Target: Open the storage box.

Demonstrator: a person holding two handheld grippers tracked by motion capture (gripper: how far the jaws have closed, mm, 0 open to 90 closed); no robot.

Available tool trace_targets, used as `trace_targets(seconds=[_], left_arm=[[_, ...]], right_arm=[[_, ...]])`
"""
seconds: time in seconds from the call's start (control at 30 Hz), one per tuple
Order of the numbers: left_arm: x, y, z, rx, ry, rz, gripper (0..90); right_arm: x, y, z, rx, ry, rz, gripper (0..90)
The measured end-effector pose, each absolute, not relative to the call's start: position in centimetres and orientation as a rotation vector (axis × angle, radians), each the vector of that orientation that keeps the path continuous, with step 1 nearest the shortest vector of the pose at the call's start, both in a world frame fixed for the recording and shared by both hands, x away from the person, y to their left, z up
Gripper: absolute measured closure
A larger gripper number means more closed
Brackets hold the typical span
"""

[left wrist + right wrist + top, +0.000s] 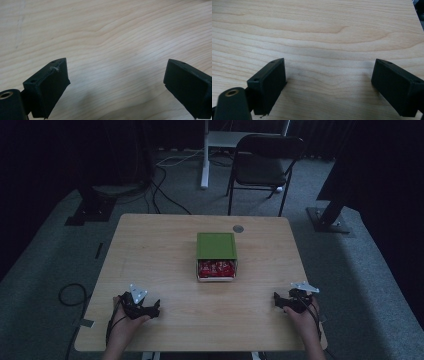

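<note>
A small white box (216,278) stands at the middle of the wooden table (150,250). Its green lid (215,245) covers the far part, and red packets (216,268) show in the uncovered near part. My left gripper (150,309) rests near the table's front left, held in a hand. Its jaws (116,70) are wide apart over bare wood, so it is open. At the front right, my right gripper (281,302) is likewise held low over the table. Its jaws (329,67) are also spread with nothing between them. Both grippers are well short of the box.
A grey round disc (238,228) is set in the table behind the box. Beyond the table stand a black chair (262,165) and a white desk leg (204,155). Black stand bases (90,210) and cables (72,295) lie on the carpet to the left.
</note>
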State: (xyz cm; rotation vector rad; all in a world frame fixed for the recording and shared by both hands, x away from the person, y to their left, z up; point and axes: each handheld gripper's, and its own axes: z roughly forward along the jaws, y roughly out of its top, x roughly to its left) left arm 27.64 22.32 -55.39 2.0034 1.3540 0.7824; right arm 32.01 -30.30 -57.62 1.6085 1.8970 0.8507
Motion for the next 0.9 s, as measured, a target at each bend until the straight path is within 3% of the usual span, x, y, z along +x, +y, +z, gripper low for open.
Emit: trace_targets(seconds=[0.9], left_arm=[[28.6, 15.1, -54.4, 2.124, 1.048, 0.806, 6.5]], right_arm=[[32.0, -30.3, -57.6, 1.609, 1.897, 0.851, 11.6]])
